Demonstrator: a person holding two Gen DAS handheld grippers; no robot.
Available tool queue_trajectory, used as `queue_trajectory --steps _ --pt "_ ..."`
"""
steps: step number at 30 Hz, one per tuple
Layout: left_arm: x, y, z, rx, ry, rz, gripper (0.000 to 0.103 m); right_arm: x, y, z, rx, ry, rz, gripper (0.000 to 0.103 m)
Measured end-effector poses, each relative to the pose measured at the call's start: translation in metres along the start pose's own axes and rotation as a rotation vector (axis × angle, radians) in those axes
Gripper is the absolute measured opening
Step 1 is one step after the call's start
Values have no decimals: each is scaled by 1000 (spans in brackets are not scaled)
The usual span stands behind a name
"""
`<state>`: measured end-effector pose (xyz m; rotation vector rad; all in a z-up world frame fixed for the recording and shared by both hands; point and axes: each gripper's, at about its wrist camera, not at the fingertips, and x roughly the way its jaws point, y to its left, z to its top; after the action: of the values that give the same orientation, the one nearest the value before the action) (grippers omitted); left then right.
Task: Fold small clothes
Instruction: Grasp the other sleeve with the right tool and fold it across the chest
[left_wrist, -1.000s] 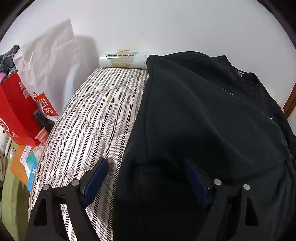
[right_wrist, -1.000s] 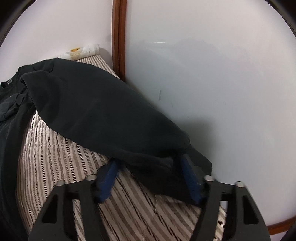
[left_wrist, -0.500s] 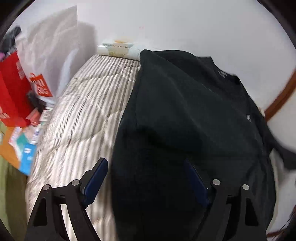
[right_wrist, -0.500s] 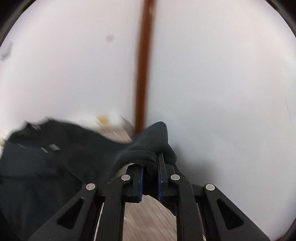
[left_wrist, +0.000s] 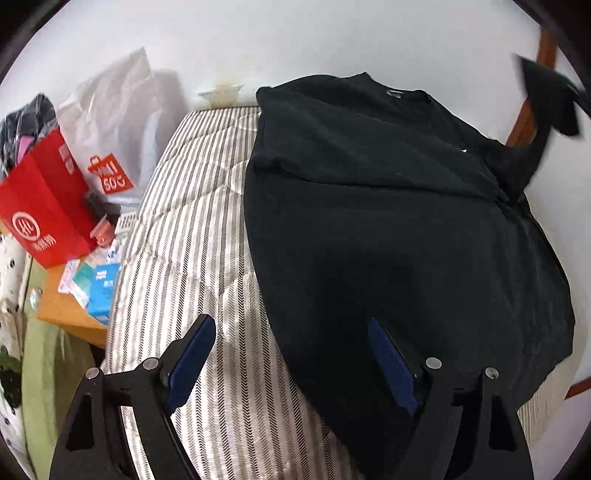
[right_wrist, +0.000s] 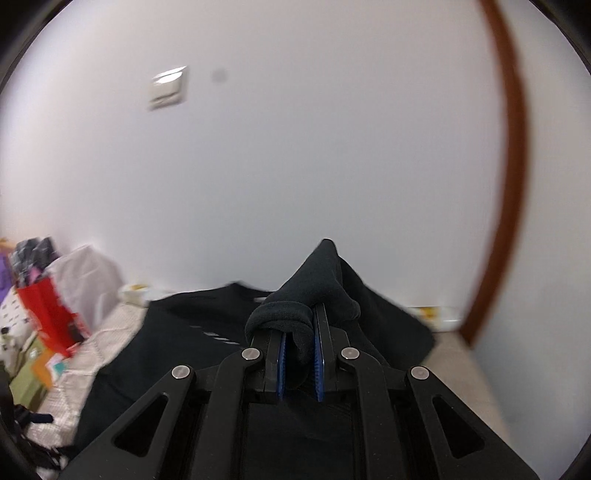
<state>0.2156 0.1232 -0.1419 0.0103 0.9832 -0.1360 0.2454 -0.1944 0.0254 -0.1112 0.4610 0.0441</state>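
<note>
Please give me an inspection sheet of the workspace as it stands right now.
Surface: striped quilted mattress, largely covered on its right side.
Job's things: black long-sleeved shirt spread flat, collar toward the wall; one sleeve lifted.
Clutter: red paper bag, white plastic shopping bag, small blue and white packets on a wooden side table beside the mattress.
Grippers: left tool open above the shirt's hem; right tool shut on the sleeve.
Cables: nothing seen.
Surroundings: white wall, brown wooden trim, wall switch.
</note>
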Motion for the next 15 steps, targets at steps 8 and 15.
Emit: queue_trajectory --steps 8,15 --pt "5 24 17 -123 3 -115 83 123 99 -29 -38 183 106 13" --pt "1 24 28 -105 -26 -81 83 185 139 -73 -127 276 116 18"
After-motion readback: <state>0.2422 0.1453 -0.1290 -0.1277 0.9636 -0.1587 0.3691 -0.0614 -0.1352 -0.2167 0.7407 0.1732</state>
